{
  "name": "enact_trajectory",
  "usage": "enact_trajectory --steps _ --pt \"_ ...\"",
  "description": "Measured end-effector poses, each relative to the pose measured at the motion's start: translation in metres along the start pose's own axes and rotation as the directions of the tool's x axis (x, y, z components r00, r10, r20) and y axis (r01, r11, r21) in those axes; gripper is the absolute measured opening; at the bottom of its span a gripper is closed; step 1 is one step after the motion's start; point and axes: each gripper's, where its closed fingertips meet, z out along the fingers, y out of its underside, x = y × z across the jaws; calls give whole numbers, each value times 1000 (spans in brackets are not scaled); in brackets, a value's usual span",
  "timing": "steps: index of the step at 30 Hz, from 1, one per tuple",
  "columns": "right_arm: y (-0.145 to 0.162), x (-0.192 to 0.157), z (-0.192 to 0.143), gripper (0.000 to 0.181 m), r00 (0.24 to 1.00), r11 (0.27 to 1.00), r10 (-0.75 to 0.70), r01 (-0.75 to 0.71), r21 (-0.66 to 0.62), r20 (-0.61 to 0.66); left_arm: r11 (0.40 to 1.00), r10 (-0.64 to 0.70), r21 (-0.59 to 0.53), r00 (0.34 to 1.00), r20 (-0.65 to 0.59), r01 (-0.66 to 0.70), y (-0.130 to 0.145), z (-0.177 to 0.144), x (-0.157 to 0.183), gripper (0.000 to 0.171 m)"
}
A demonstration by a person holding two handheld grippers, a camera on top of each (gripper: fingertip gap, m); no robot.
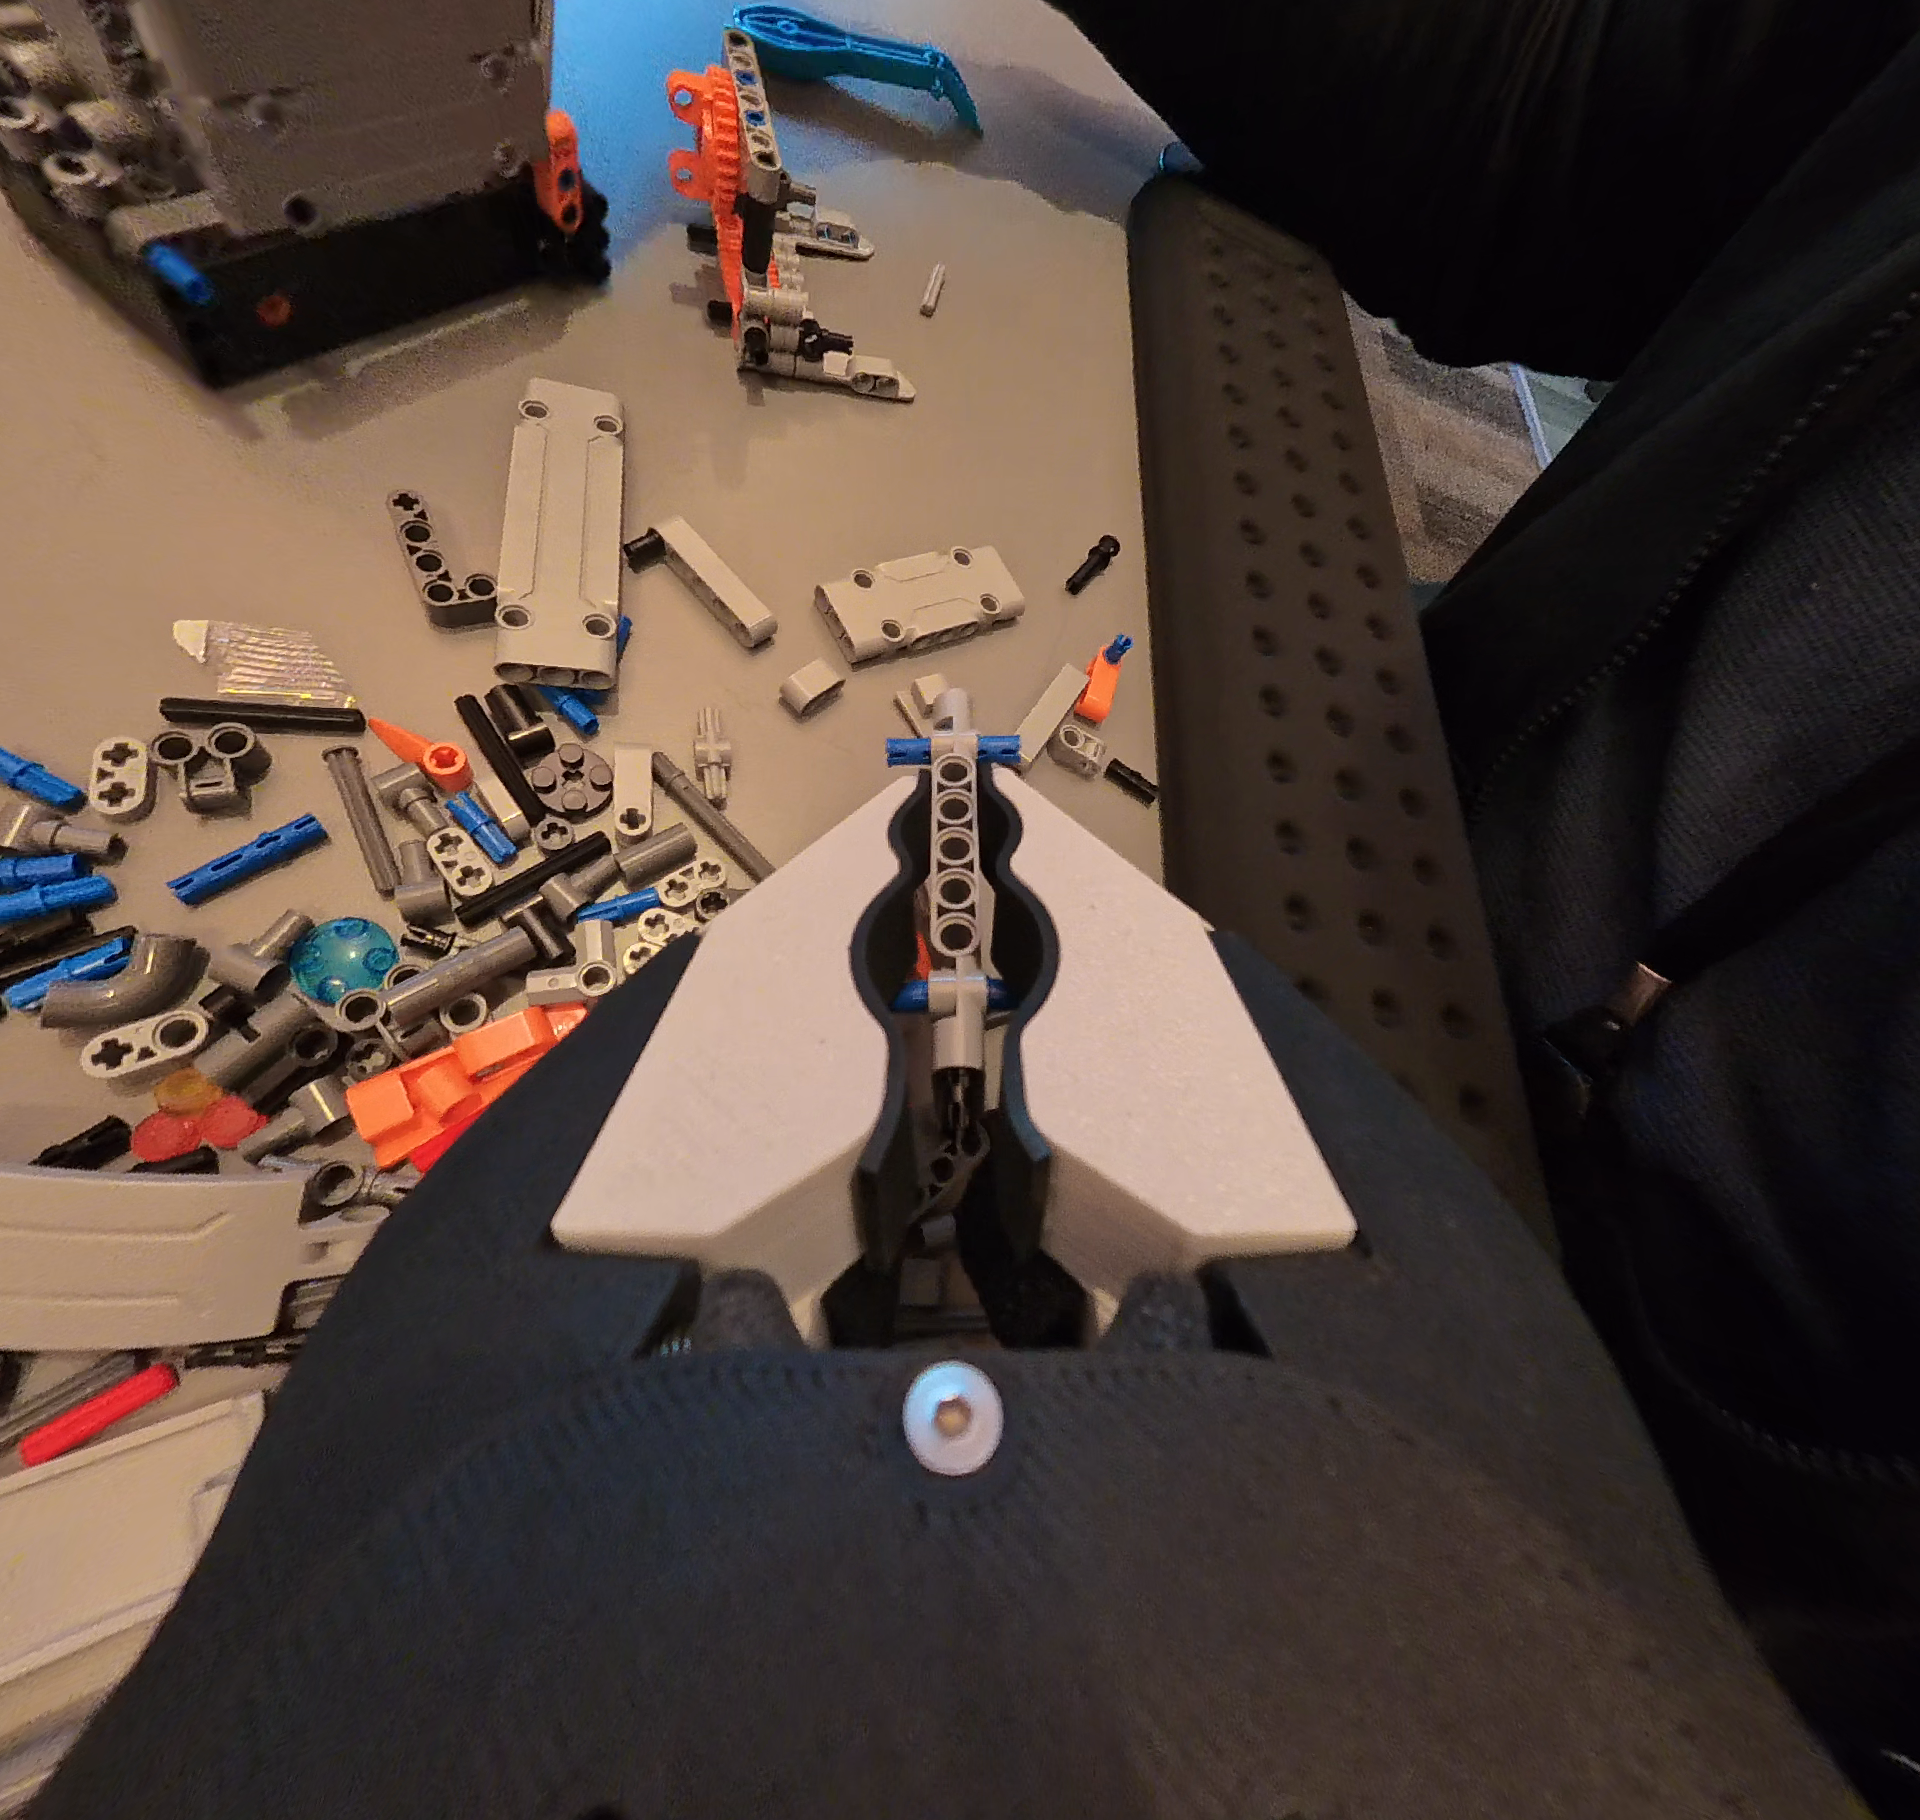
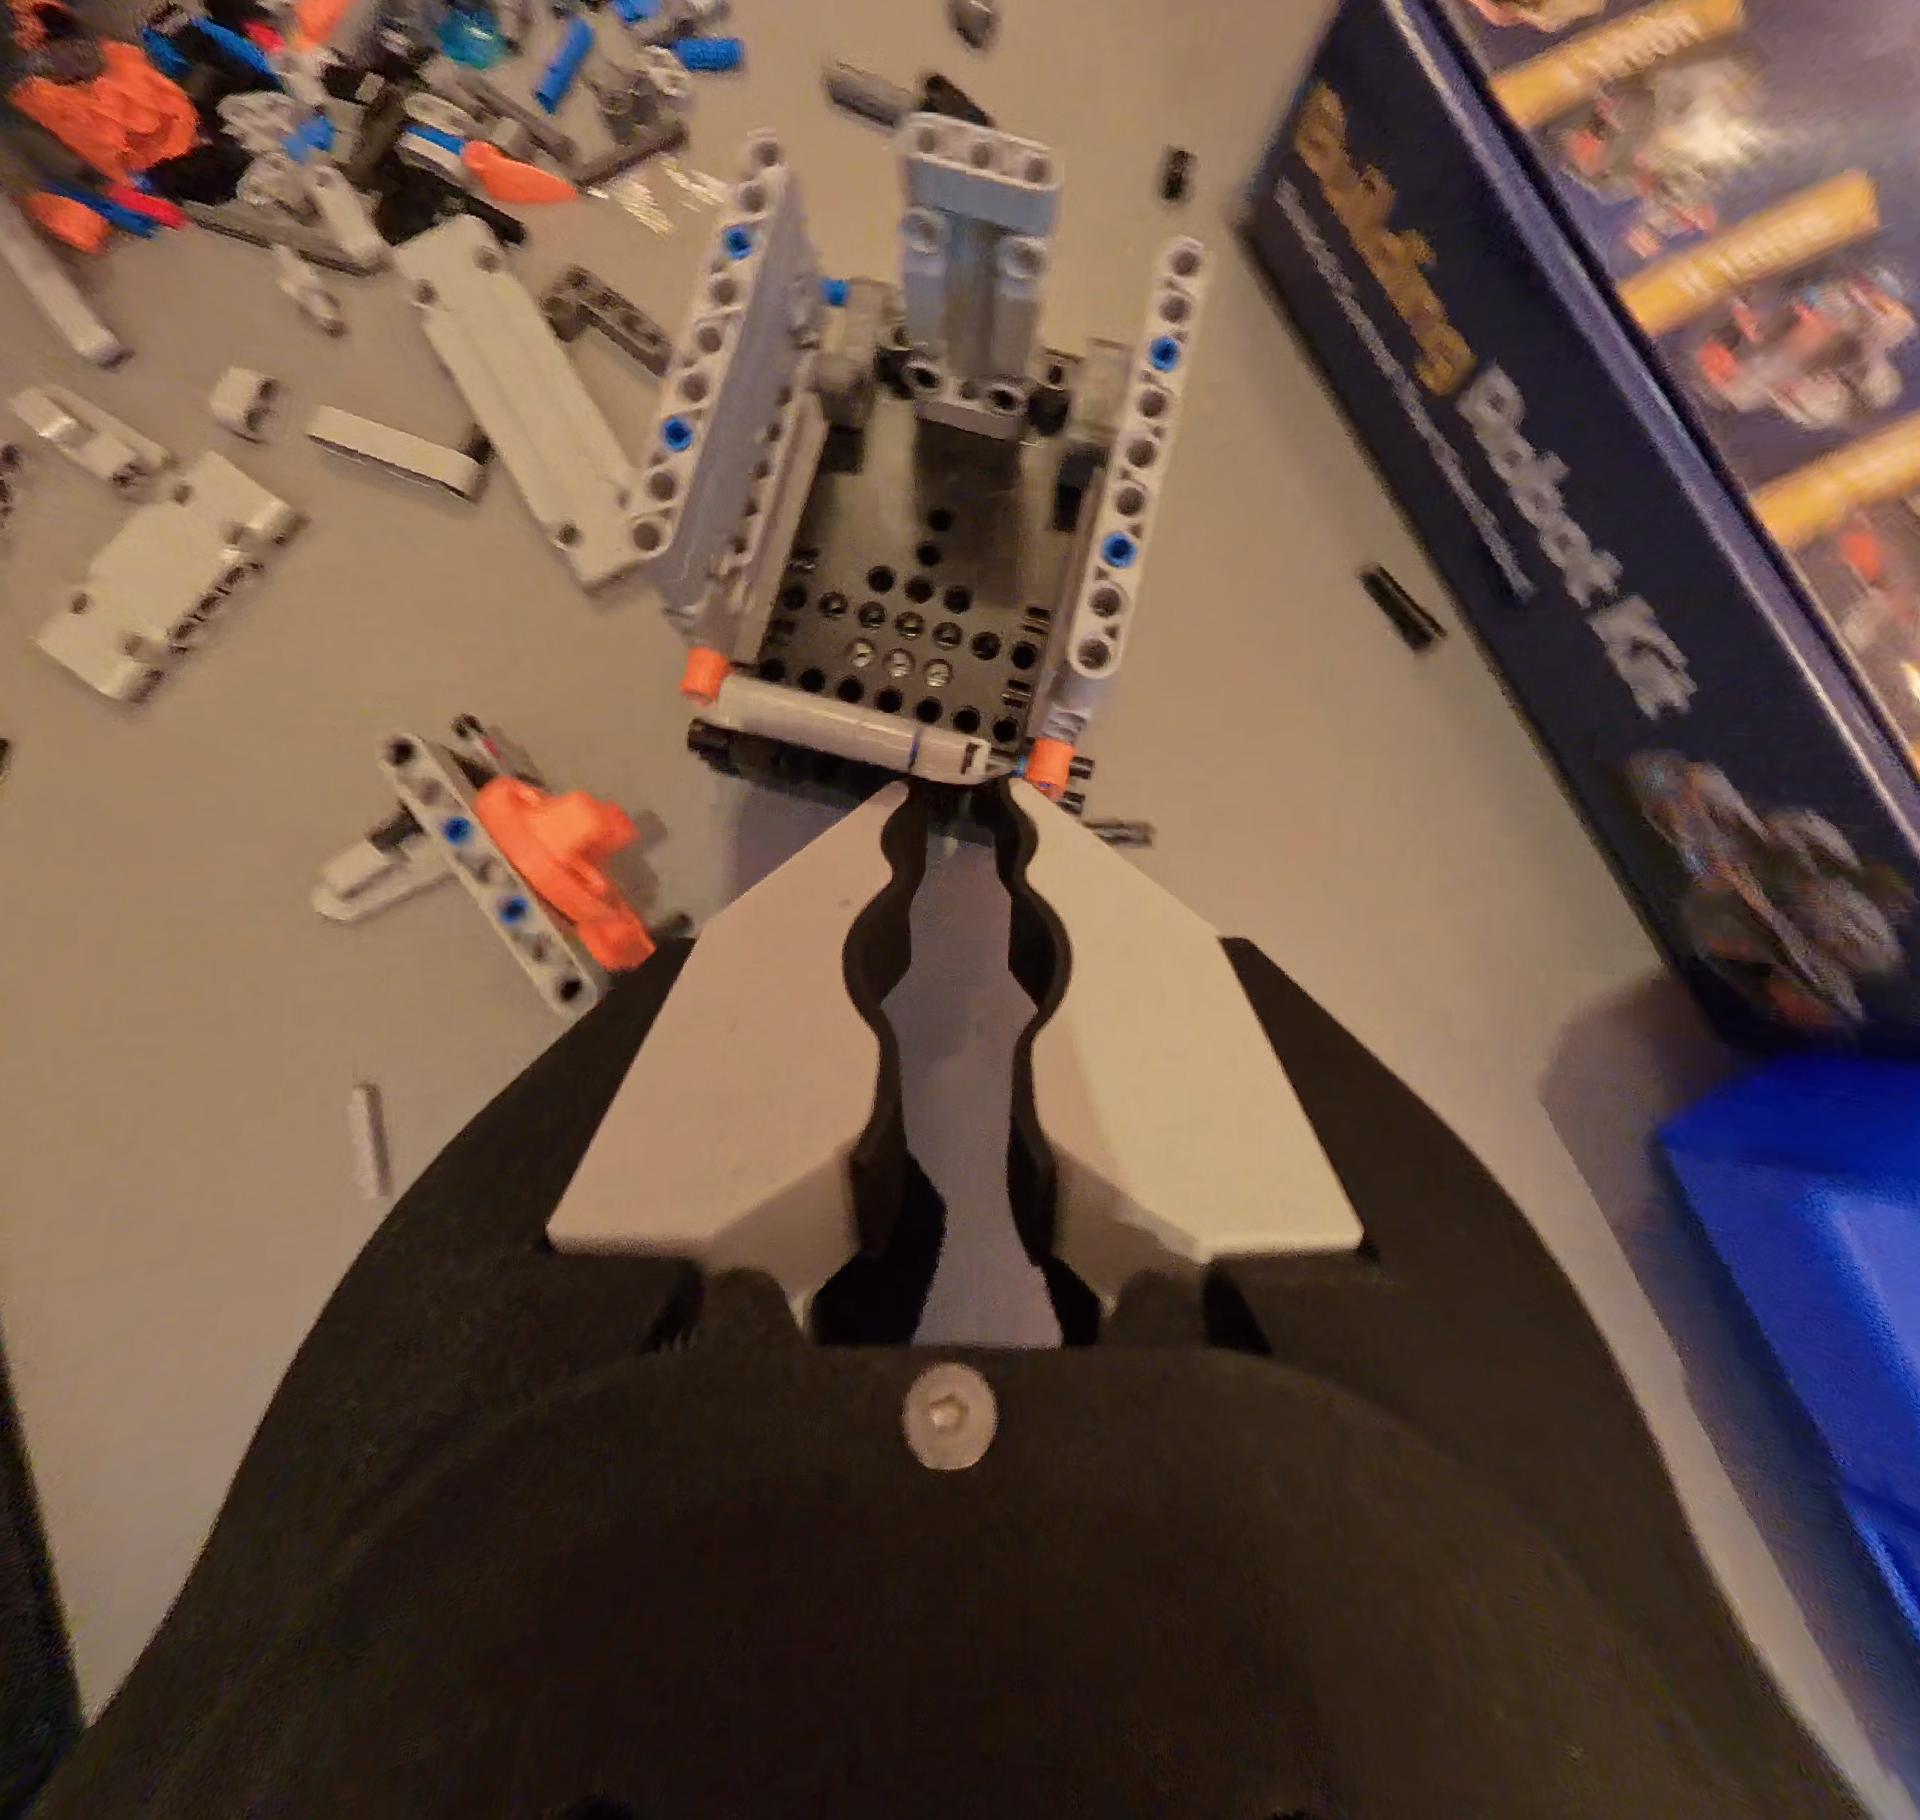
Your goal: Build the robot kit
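Note:
In the left wrist view my left gripper (image 1: 954, 783) is shut on a small grey holed beam assembly (image 1: 954, 861) with blue cross pins. It holds the assembly above the table, pointing forward between the pads. In the right wrist view my right gripper (image 2: 958, 802) is closed on the near edge of a large grey and black brick model (image 2: 914, 523), by its orange end caps. The model has two holed side beams and a black holed floor. The same model shows at the top left of the left wrist view (image 1: 312, 129). The right wrist view is blurred.
A pile of loose grey, blue, black and orange parts (image 1: 312, 918) covers the table's left. An orange gear sub-assembly (image 1: 748, 212) and a teal piece (image 1: 852, 56) lie farther off. A black perforated armrest (image 1: 1309, 627) borders the right. A dark blue box (image 2: 1558, 440) and a blue object (image 2: 1808, 1251) lie right. One gripper's finger ends stand about 25 cm off the other's.

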Motion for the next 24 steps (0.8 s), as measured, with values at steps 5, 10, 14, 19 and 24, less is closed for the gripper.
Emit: enact_trajectory --steps 5,10,14,19,24 --pt "-15 4 -12 13 1000 999 -3 3 52 0 1000 -4 7 1000 4 4 1 -3 -1 5" --pt "3 26 -14 20 998 999 23 -24 -23 -53 1000 0 12 1000 -3 0 0 -4 0 5" --pt "4 35 2 22 993 995 -44 35 -90 -110 1000 -3 11 1000 -2 3 0 -4 -1 5" --pt "13 69 22 23 991 992 -14 -2 -125 -132 1000 -3 19 1000 2 3 -1 -4 -2 5" --pt "10 71 33 3 997 997 12 -18 -78 -71 1000 -9 28 1000 3 9 -2 -4 -3 5"
